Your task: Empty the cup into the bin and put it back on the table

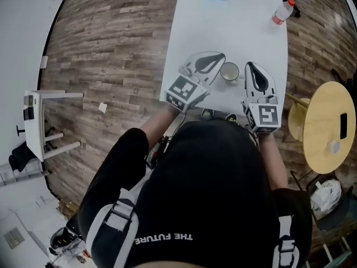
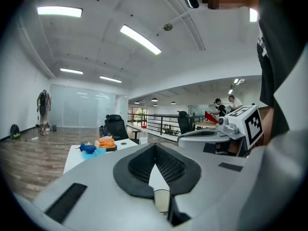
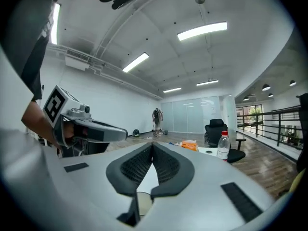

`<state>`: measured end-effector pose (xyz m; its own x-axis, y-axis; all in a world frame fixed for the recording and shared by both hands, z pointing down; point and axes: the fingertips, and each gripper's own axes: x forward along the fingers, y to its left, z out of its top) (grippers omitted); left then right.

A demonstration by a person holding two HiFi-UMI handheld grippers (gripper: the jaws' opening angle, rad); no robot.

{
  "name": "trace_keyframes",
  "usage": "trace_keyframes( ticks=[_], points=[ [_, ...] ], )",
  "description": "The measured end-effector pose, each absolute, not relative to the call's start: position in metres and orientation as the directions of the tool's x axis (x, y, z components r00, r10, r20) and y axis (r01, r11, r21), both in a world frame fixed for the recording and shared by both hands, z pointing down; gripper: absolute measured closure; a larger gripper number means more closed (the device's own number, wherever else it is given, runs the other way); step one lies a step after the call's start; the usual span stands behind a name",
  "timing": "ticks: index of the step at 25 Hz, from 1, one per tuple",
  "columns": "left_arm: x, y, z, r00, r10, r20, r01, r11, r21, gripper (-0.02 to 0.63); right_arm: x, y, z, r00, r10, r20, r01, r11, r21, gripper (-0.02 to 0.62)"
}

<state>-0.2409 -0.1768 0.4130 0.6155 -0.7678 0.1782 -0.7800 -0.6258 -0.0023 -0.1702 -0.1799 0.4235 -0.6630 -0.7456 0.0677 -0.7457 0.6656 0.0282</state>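
Head view: small pale round cup [image 1: 229, 71] on white table [image 1: 223, 21], left gripper [image 1: 218, 58] at its 9 o'clock, right gripper [image 1: 249, 67] at 3. Left gripper view: jaws together, empty. Right gripper view: same. Likely light, stiff; pinch rim.

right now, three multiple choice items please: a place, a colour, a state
1. Where is the small pale round cup?
A. on the white table, between the left gripper and the right gripper
B. on the wooden floor
C. held in the right gripper
2. What colour is the cap of the clear plastic bottle?
A. blue
B. red
C. green
3. The left gripper is:
A. shut on the cup
B. open
C. shut and empty
1 A, the head view shows it there. 2 B, the cap is red. 3 C, its pads meet with nothing between.
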Motion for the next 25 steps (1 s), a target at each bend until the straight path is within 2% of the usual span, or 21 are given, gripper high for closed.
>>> trace_keyframes(
  ticks=[5, 12, 25],
  points=[
    [-0.261, -0.167, 0.416, 0.574, -0.790, 0.217, -0.812, -0.584, 0.023, 0.586, -0.189, -0.165, 0.425, -0.711, -0.698, 0.084, -0.701, 0.712, -0.022, 0.580],
    [-0.266, -0.169, 0.406, 0.535, -0.823, 0.191, -0.842, -0.538, 0.041, 0.586, -0.188, -0.165, 0.430, -0.711, -0.693, 0.114, -0.697, 0.717, 0.007, 0.580],
    [-0.246, -0.163, 0.409, 0.593, -0.779, 0.205, -0.800, -0.599, 0.036, 0.586, -0.190, -0.157, 0.430, -0.706, -0.703, 0.078, -0.706, 0.708, -0.010, 0.580]
  ],
)
